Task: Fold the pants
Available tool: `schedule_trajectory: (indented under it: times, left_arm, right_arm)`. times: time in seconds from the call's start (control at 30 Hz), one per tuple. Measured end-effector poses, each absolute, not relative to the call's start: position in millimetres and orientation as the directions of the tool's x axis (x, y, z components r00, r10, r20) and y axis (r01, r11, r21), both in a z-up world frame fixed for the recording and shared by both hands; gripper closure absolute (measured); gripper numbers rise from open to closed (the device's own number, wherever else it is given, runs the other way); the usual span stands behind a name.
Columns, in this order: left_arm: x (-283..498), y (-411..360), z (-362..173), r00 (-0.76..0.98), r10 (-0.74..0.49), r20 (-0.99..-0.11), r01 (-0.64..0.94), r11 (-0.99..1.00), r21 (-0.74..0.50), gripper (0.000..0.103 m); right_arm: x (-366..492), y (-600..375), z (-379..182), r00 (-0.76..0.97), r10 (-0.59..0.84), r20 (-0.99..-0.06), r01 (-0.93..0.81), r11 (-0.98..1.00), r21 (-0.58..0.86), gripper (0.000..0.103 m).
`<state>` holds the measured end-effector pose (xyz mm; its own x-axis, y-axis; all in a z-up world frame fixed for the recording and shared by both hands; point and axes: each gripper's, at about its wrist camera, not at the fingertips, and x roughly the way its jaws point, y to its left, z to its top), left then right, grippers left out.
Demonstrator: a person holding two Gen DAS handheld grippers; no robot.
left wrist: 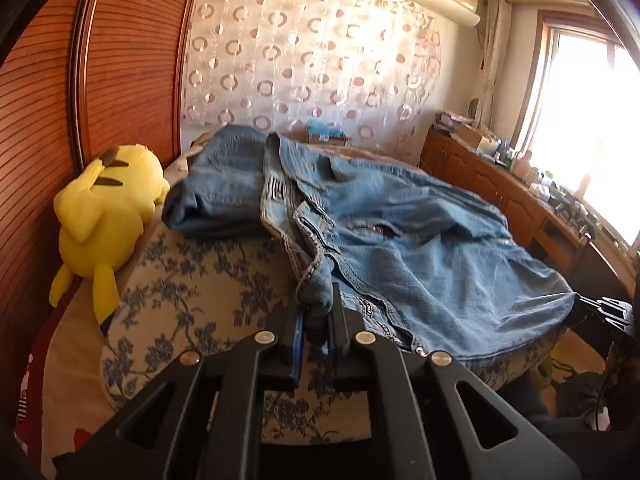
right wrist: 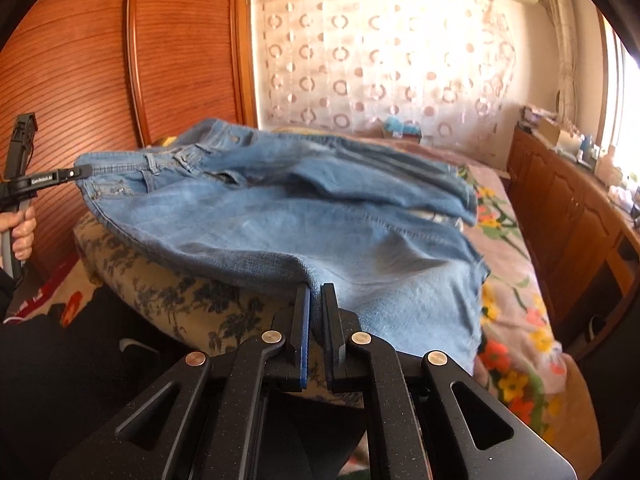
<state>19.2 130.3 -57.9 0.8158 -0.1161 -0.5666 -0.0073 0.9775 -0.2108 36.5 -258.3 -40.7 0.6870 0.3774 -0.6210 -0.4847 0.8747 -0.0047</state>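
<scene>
Now the left tool [left wrist: 320, 312] is clamped on a bunched bit of the jeans' [left wrist: 420, 240] waistband, and the right tool [right wrist: 316, 304] pinches a fold at the jeans' near edge. Between them the jeans lie spread over a floral cushion [left wrist: 180, 292] at the bed's [right wrist: 516, 280] end, one part folded back on top. Beside the cushion a yellow plush [left wrist: 108, 216] lies against the wooden wardrobe [left wrist: 120, 60].
</scene>
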Motion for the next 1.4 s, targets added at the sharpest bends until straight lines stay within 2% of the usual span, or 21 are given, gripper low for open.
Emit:
schedule_trajectory:
  times: [0.17, 0.27, 0.33, 0.4, 0.47, 0.53, 0.57, 0.77, 0.87, 0.93, 1.03, 1.1, 1.4]
  left_arm:
    - [16.7, 121.1, -64.0, 0.806, -0.090, -0.585, -0.010, 0.986, -0.166, 0.096]
    - [17.2, 122.6, -64.0, 0.800, -0.080, -0.595, -0.018, 0.988, -0.156, 0.091]
    - [15.8, 124.6, -63.1, 0.798, -0.068, -0.598, -0.027, 0.988, -0.149, 0.083]
    - [13.2, 125.1, -59.4, 0.801, -0.052, -0.597, -0.039, 0.990, -0.137, 0.080]
    - [10.8, 124.9, -56.1, 0.805, -0.040, -0.591, -0.040, 0.992, -0.121, 0.078]
    - [8.5, 124.3, -52.5, 0.812, -0.035, -0.583, -0.035, 0.994, -0.108, 0.065]
    - [7.1, 123.6, -50.1, 0.816, -0.035, -0.577, -0.031, 0.994, -0.104, 0.062]
    - [8.4, 118.5, -44.3, 0.823, -0.042, -0.566, -0.010, 0.996, -0.088, 0.057]
    - [12.6, 113.9, -45.8, 0.821, -0.051, -0.568, 0.007, 0.997, -0.079, 0.048]
    - [15.9, 111.9, -48.1, 0.822, -0.053, -0.567, 0.011, 0.997, -0.077, 0.037]
    - [22.0, 108.0, -52.7, 0.812, -0.064, -0.580, 0.025, 0.997, -0.075, 0.036]
    - [26.5, 107.2, -54.9, 0.811, -0.060, -0.582, 0.021, 0.997, -0.073, 0.027]
    - [66.2, 105.3, -61.3, 0.798, -0.072, -0.598, 0.048, 0.997, -0.056, 0.025]
  right_arm:
    - [37.5, -254.2, -47.1, 0.678, 0.365, -0.638, -0.479, 0.878, -0.007, 0.100]
    - [39.6, -256.5, -46.3, 0.675, 0.362, -0.643, -0.468, 0.884, 0.007, 0.099]
    - [40.5, -257.7, -44.1, 0.671, 0.363, -0.646, -0.463, 0.886, 0.018, 0.097]
    - [39.7, -257.7, -40.7, 0.678, 0.354, -0.644, -0.453, 0.891, 0.013, 0.091]
    - [37.5, -256.7, -36.5, 0.683, 0.354, -0.639, -0.451, 0.892, 0.011, 0.091]
    - [35.5, -255.2, -32.6, 0.691, 0.351, -0.632, -0.449, 0.893, 0.005, 0.090]
    - [34.4, -254.3, -29.8, 0.699, 0.346, -0.626, -0.445, 0.896, -0.002, 0.090]
    - [35.4, -253.4, -23.4, 0.720, 0.347, -0.601, -0.435, 0.900, -0.001, 0.088]
    - [42.3, -251.6, -22.9, 0.729, 0.345, -0.592, -0.423, 0.906, 0.006, 0.085]
    - [46.4, -250.0, -22.7, 0.731, 0.350, -0.586, -0.423, 0.906, 0.013, 0.083]
    - [53.8, -245.2, -21.9, 0.736, 0.359, -0.573, -0.424, 0.905, 0.023, 0.080]
    - [60.1, -241.4, -22.2, 0.737, 0.372, -0.565, -0.427, 0.903, 0.038, 0.076]
    - [90.9, -217.3, -37.4, 0.717, 0.390, -0.577, -0.445, 0.894, 0.051, 0.058]
